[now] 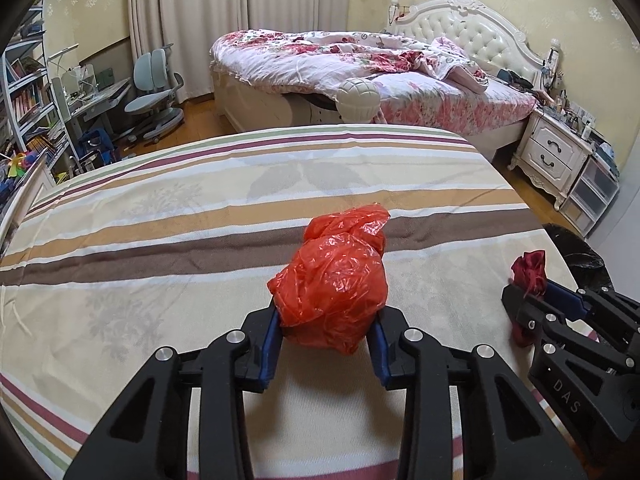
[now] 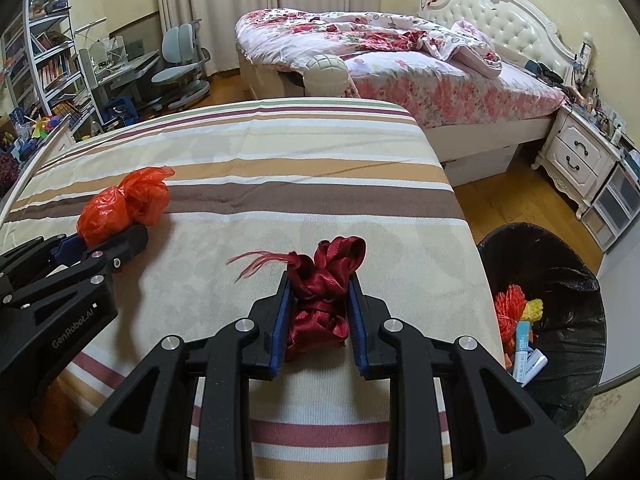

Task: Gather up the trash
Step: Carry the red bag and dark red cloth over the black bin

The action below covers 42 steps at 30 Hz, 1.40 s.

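Left hand-held gripper (image 1: 326, 334) pinches orange bag (image 1: 334, 280); right hand-held gripper (image 2: 319, 326) pinches red ribbon (image 2: 320, 284).

Left gripper (image 1: 326, 322) clamped on an orange plastic bag (image 1: 332, 280)
On the striped bedsheet (image 1: 160, 240) — right gripper (image 1: 528, 300) alongside, pinching dark red cloth (image 1: 530, 266).

Left gripper (image 1: 328, 330) clamped, right gripper (image 2: 318, 312) clamped — both angled downward

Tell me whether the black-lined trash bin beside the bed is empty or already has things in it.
Partly filled. The trash bin stands open on the floor, and orange netting, a yellow piece and small white-blue packages lie inside against its black liner.
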Each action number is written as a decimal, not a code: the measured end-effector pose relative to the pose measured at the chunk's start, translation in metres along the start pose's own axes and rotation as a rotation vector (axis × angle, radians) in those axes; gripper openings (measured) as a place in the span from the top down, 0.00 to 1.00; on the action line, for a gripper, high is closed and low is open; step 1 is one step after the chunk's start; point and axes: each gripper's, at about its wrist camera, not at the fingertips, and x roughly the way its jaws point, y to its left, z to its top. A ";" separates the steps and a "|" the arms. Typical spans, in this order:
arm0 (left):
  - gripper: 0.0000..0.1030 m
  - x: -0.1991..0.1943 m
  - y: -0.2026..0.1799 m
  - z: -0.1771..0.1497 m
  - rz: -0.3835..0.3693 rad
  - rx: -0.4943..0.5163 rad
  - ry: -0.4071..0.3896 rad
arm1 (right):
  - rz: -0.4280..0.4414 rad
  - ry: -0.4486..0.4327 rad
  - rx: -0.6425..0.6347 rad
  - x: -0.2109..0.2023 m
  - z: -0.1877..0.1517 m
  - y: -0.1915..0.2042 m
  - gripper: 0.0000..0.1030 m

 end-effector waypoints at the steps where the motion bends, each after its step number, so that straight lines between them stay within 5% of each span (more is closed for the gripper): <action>1: 0.64 -0.002 0.000 -0.001 0.001 -0.001 -0.005 | 0.003 -0.003 0.002 -0.003 -0.004 0.000 0.75; 24: 0.64 -0.053 -0.027 -0.030 -0.036 0.023 -0.136 | 0.001 -0.105 0.062 -0.074 -0.058 -0.016 0.75; 42: 0.64 -0.069 -0.116 -0.020 -0.183 0.158 -0.241 | -0.172 -0.203 0.196 -0.119 -0.072 -0.100 0.76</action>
